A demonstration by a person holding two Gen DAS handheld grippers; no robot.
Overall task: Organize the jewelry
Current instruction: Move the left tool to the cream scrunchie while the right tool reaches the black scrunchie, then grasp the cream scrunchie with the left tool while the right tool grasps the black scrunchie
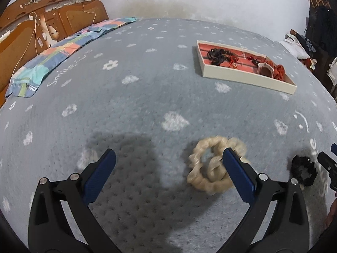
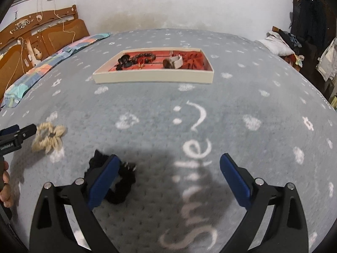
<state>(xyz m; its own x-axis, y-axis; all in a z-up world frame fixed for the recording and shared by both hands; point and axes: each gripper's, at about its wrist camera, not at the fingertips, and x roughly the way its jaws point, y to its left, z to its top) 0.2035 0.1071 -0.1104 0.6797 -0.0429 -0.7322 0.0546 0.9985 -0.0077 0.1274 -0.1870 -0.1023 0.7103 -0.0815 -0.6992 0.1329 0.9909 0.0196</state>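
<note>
Cream scrunchie [image 1: 212, 164] beside wide-open, empty left gripper [image 1: 168, 158]; black scrunchie [image 2: 118, 181] beside wide-open, empty right gripper [image 2: 169, 162].

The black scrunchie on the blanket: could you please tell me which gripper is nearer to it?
Right. The right gripper has its left finger directly over the black scrunchie. The left gripper sits farther left, by the cream scrunchie.

I see cream scrunchie [image 1: 212, 166] flat at 5 o'clock | black scrunchie [image 2: 118, 181] at 7 | jewelry tray [image 2: 153, 77] holding pieces at 12
</note>
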